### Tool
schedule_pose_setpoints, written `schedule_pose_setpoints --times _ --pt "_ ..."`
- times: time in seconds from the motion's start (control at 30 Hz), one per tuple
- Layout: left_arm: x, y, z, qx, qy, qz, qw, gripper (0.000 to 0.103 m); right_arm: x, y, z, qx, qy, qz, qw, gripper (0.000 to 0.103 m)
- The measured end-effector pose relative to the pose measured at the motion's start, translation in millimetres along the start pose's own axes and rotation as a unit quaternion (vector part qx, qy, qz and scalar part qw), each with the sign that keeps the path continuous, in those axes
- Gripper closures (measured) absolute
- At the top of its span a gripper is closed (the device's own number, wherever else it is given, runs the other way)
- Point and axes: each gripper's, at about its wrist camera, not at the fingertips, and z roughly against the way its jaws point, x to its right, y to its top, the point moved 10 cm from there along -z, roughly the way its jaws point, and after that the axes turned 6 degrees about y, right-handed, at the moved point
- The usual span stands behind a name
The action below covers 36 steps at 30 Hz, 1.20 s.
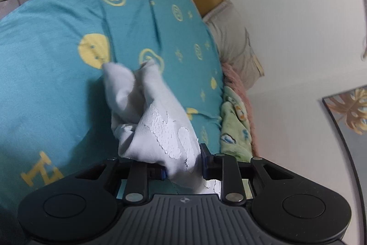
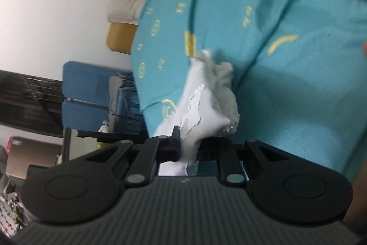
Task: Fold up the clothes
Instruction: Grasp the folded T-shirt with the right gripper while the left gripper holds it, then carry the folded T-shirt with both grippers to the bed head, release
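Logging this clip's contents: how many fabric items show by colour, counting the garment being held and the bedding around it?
White: 1, the garment clamped in both the left gripper and the right gripper
Teal: 1, the bedsheet
Green patterned: 1, the blanket
Pink: 1, the fuzzy blanket
Beige: 1, the pillow
Total: 5

Right view blurs badly; I can't read the teal sheet (image 2: 286, 61) prints beyond my tongs. White garment (image 1: 160, 130) hides my left pads; its lower end disappears behind them
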Motion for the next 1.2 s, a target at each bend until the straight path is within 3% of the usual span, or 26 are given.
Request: schedule_pose_setpoints --times 0.2,0.37,0.53,0.7,0.87,0.93,1.0,1.1,1.17,1.2 --pt "86.1 -37.3 16.4 -0.029 0.007 -0.06 0.9977 0.076 -33.7 32.4 66.3 0.041 0.027 0.016 0.999 0.087" --pt "155.9 -84.1 -4.1 -0.053 -0.007 -0.091 0.9945 0.076 -29.5 81.6 125.6 0.083 0.041 0.006 0.996 0.087" --pt "244.3 -130.1 -64.1 -0.082 -0.025 -0.136 0.9869 0.076 -21.8 162.8 172.7 0.137 0.044 -0.002 0.99 0.087" --pt "351.7 -172.1 -138.3 -0.099 -0.069 -0.173 0.9774 0.076 -32.8 270.2 213.9 0.202 0.036 0.025 0.978 0.087" --pt "438.4 -223.1 -208.7 -0.13 -0.127 -0.197 0.9634 0.075 -43.3 350.9 271.3 0.299 0.015 0.082 0.951 0.087" --pt "445.8 -245.5 -231.5 -0.14 -0.141 -0.218 0.9554 0.073 -38.1 366.9 286.8 0.332 -0.004 0.114 0.937 0.087" --pt "434.9 -269.9 -253.0 -0.143 -0.144 -0.26 0.9439 0.069 -15.6 370.8 293.0 0.342 -0.036 0.13 0.93 0.087" --pt "379.7 -307.6 -281.6 -0.163 -0.105 -0.344 0.919 0.069 43.0 361.5 285.4 0.318 -0.101 0.122 0.935 0.087" --pt "337.0 -327.1 -293.2 -0.188 -0.076 -0.363 0.9093 0.069 90.3 346.8 275.3 0.285 -0.14 0.085 0.944 0.087" --pt "321.4 -331.4 -293.9 -0.186 -0.068 -0.377 0.9046 0.064 109.0 338.7 272.4 0.272 -0.153 0.067 0.948 0.087"
